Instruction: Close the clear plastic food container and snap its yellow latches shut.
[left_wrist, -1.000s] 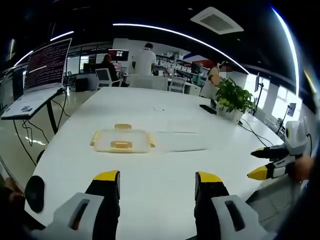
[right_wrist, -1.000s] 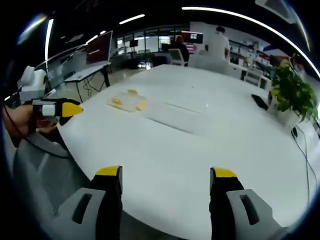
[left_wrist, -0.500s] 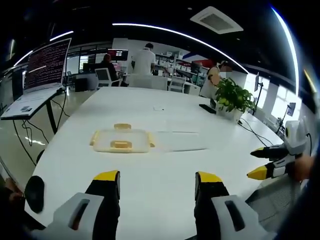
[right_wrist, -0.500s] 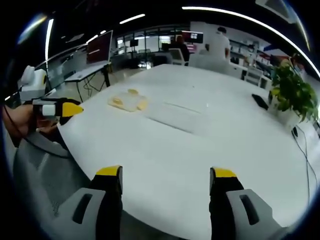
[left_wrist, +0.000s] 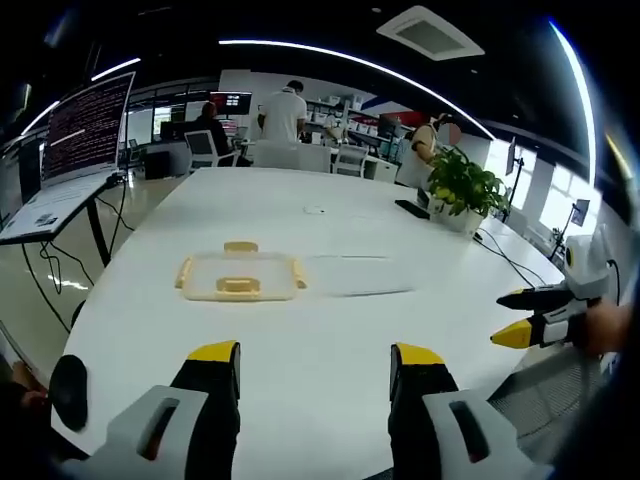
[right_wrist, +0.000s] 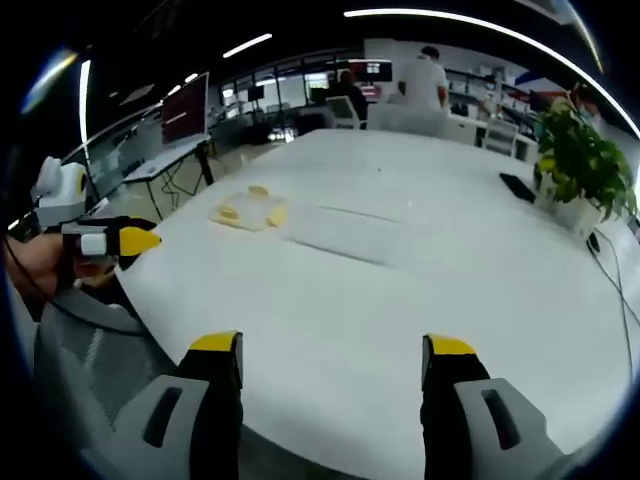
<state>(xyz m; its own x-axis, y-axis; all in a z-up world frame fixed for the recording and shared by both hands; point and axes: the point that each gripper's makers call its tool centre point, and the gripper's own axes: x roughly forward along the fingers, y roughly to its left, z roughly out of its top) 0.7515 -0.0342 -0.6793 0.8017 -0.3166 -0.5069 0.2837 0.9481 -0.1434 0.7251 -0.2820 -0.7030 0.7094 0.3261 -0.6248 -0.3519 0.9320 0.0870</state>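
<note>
Now the left gripper (left_wrist: 314, 352) hangs above the near edge of the white table (left_wrist: 300, 330), and its two yellow-tipped jaws stand well apart with nothing between them. The right gripper (right_wrist: 330, 347) is the same: jaws spread wide, empty, over the near edge of the tabletop. In the left gripper view the right gripper comes in from the right side, held by a hand (left_wrist: 607, 330), beside the right edge of the table. In the right gripper view the left gripper is seen at the left, off the table edge.

The clear plastic food container (left_wrist: 241, 279) lies flat on the tabletop, nearer to the left edge than to the middle, well apart from both grippers. Its yellow latches (left_wrist: 237, 287) show on its sides. Just beside it, to the right, lies a clear flat lid (left_wrist: 360, 274).

A potted plant (left_wrist: 462, 194) stands near the far right edge, with a dark phone (left_wrist: 411, 209) near it. Beyond the left edge is a laptop (left_wrist: 70, 150) on a stand.
</note>
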